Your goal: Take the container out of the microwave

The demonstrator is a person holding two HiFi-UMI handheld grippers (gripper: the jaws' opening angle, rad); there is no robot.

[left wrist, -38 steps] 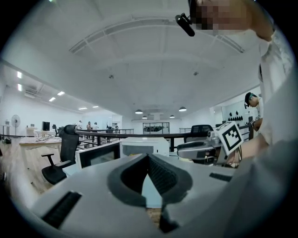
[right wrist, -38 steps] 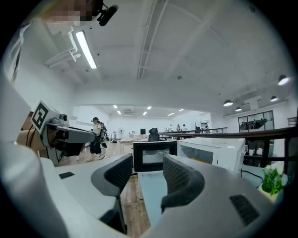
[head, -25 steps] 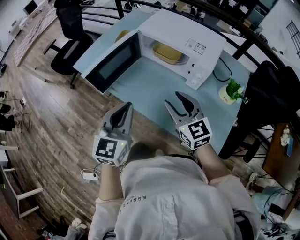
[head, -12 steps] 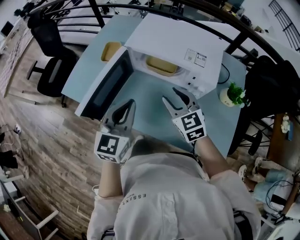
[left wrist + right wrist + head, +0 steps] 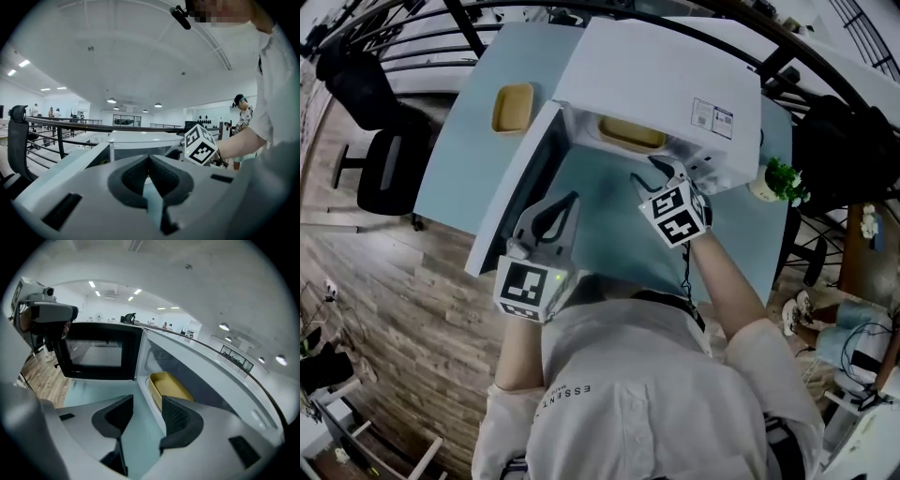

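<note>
**Task progress.** Early stage. The door [image 5: 511, 202] of the microwave [image 5: 666, 75] stands swung wide to the left, so the opening step appears done. Reaching in, gripping, lifting out and setting down are all left to do.

**Container (task item).** Yellow, shallow and rectangular [image 5: 630, 134]. It sits on the floor of the microwave cavity, touched by neither claw. In the right gripper view it lies just ahead of the jaws [image 5: 171, 385]. Nothing is visible inside it, though its far end is hard to judge.

**Second container.** A similar yellow tray [image 5: 513, 108] rests on the table [image 5: 609, 225] to the left of the microwave, behind the open door. It looks empty.

**Right claw** [image 5: 654, 176]. Released, with the jaws apart and only table surface and the cavity sill between them [image 5: 146, 404]. It is held at the mouth of the microwave and aimed at the container. This is judged to be the approach for the grasp.

**Left claw** [image 5: 555, 214]. Clenched on nothing, with the pad tips meeting [image 5: 150, 159]. It hovers over the table beside the door, well back from the cavity.

**Other.** A potted plant [image 5: 776, 178] stands on the table to the right of the microwave.
</note>
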